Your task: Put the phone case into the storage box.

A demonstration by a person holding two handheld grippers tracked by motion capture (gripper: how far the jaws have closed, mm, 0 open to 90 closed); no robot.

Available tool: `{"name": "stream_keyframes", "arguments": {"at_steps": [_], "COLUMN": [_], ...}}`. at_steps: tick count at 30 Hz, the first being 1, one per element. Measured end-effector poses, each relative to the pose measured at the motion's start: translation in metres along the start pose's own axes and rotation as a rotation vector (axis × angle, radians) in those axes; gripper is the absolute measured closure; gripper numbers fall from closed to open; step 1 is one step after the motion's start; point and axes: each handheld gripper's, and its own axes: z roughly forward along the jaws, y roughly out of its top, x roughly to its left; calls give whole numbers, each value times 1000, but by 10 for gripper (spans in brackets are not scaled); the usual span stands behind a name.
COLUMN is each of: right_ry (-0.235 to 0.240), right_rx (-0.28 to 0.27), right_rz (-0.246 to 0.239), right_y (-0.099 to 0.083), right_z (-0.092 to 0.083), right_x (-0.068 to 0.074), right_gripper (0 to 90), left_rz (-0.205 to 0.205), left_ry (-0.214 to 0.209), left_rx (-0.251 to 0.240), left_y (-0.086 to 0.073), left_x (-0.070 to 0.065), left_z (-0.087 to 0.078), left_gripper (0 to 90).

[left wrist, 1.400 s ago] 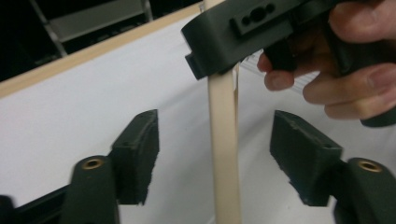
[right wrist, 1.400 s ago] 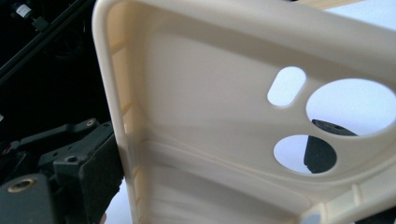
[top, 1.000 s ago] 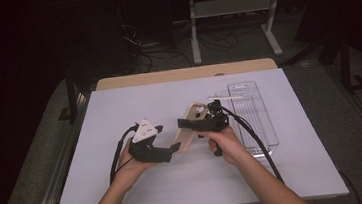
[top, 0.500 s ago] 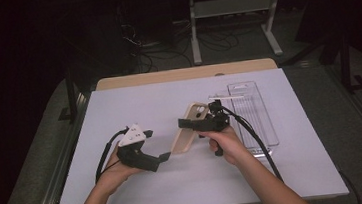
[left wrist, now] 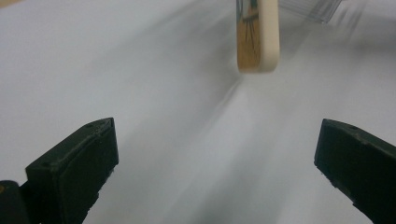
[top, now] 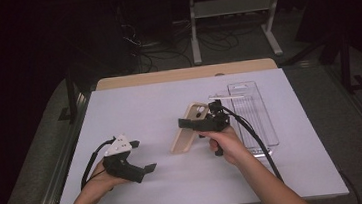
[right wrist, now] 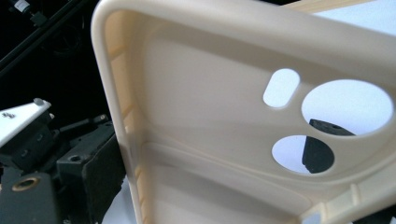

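1. Dim room with cables and a stand behind; white table [top: 134, 101] under everything.
2. Well left of the phone case [top: 187, 129]: left gripper [top: 145, 171], low over the table. Has just been opening its jaws and stands fully spread, with nothing between them. Leaves the case without a second hold.
3. Middle: cream phone case, tilted on end, top pinched in the right gripper [top: 185, 123]. Cannot tell whether the lower end touches the table or hangs just above it. Risks swinging or slipping out, since only one thin edge sits in the pinch.
4. Seen along the right gripper's jaws: case's inside [right wrist: 210, 116] up close, one jaw behind the camera holes. Could bend the soft rim if squeezed harder.
5. Just right of the case: clear tray [top: 271, 128], beside the holding hand. Could be knocked by the trailing cable or a dropped case.
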Motion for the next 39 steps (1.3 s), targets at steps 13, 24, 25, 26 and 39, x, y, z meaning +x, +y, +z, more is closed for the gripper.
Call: {"name": "stream_keyframes", "arguments": {"at_steps": [13,24,25,26,39], "right_ry": [-4,-28,-31,-41,-154], "right_rx": [-25,-59,-55,-62,-146], "right_rz": [-2,-22,-13,-20,-58], "right_y": [5,21,23,27,74], "right_z": [-6,-16,-18,-20,-64], "right_x": [-1,0,1,1,-5], "right_gripper": [89,93,94,94,113], "left_rz": [16,-16,-21,-22,-24], "left_ry": [19,16,14,12,3], "left_rx": [23,31,30,28,22], "left_y": [-26,-27,-26,-26,-25], "left_x": [7,8,7,7,7], "left_z": [-4,-2,-3,-3,-4], "left_gripper": [0,0,0,0,0]}}
